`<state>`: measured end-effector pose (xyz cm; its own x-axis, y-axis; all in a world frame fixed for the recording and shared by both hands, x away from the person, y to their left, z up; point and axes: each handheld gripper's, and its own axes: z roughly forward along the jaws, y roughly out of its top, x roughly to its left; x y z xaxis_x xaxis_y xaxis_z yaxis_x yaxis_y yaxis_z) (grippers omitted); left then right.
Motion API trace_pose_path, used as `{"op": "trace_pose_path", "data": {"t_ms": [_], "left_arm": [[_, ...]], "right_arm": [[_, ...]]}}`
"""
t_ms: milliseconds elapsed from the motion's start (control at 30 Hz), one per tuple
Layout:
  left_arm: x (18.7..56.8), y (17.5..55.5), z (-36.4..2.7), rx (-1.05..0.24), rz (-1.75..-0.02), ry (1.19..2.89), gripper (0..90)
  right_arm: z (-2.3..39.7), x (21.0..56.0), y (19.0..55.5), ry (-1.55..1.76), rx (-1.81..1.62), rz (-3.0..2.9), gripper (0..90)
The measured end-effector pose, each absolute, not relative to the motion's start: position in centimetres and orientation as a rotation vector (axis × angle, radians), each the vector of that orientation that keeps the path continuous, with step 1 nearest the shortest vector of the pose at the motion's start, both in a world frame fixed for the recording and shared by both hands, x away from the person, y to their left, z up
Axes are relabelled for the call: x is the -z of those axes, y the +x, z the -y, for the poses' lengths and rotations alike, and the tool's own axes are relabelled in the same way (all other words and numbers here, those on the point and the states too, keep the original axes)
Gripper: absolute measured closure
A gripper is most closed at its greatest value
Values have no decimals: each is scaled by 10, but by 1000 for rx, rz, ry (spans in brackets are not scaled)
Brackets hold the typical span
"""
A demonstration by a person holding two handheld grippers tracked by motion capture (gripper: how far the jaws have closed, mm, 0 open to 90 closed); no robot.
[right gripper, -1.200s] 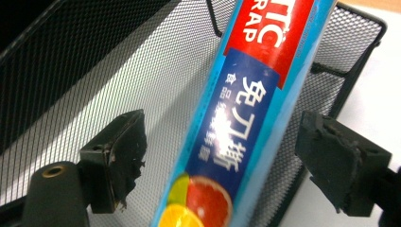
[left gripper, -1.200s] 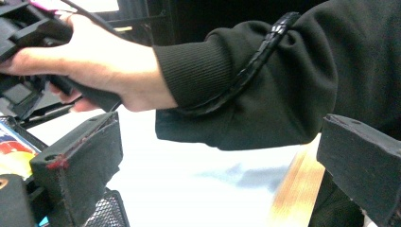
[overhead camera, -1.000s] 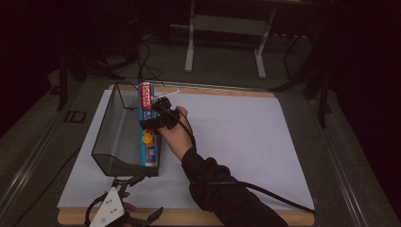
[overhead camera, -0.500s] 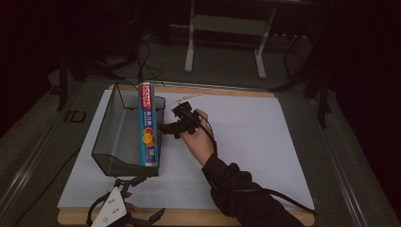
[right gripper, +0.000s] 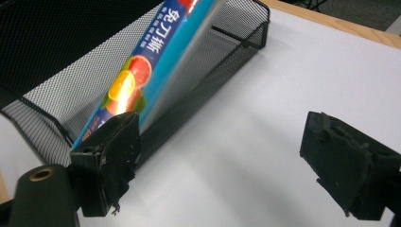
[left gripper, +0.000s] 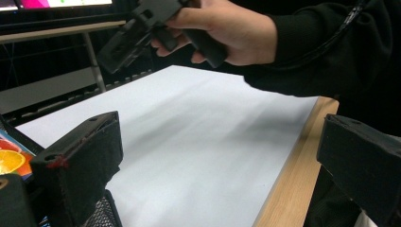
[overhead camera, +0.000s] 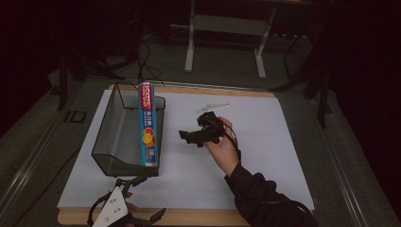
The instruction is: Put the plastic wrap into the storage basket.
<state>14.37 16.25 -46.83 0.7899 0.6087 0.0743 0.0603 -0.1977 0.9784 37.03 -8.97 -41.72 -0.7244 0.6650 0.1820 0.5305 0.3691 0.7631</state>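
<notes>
A long blue box (overhead camera: 147, 124) with fruit pictures and red lettering lies in the black mesh basket (overhead camera: 111, 132), leaning along its right wall. Its far end sticks up past the rim. My right gripper (overhead camera: 187, 137) hovers over the white sheet to the right of the basket, apart from the box, open with nothing between its jaws. In the right gripper view the gripper (right gripper: 227, 161) faces the box (right gripper: 156, 61) and the basket (right gripper: 56, 61). My left gripper (overhead camera: 142, 198) rests at the table's near edge, just in front of the basket, wide open and holding nothing.
A white sheet (overhead camera: 265, 142) covers the wooden table (overhead camera: 189, 218). The left gripper view shows the sheet (left gripper: 189, 137), the table's wooden edge (left gripper: 293, 161) and the other hand with its gripper (left gripper: 142, 33) above. Dark floor and a metal stand (overhead camera: 224, 28) lie beyond.
My right gripper has drawn away from the blue box to the right, over the open sheet. The box stays in the basket. The left gripper has not moved.
</notes>
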Motion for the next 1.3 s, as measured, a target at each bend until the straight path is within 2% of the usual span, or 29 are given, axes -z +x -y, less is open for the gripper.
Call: {"op": "trace_pose_path", "data": {"t_ms": [600, 1300], "left_arm": [[469, 144, -161, -537, -528, 1719, 20], [469, 144, -160, -538, -526, 1724, 20]], "right_arm": [[158, 428, 344, 1142, -1300, -2421, 133], [211, 450, 308, 1186, -1281, -2412, 136]]}}
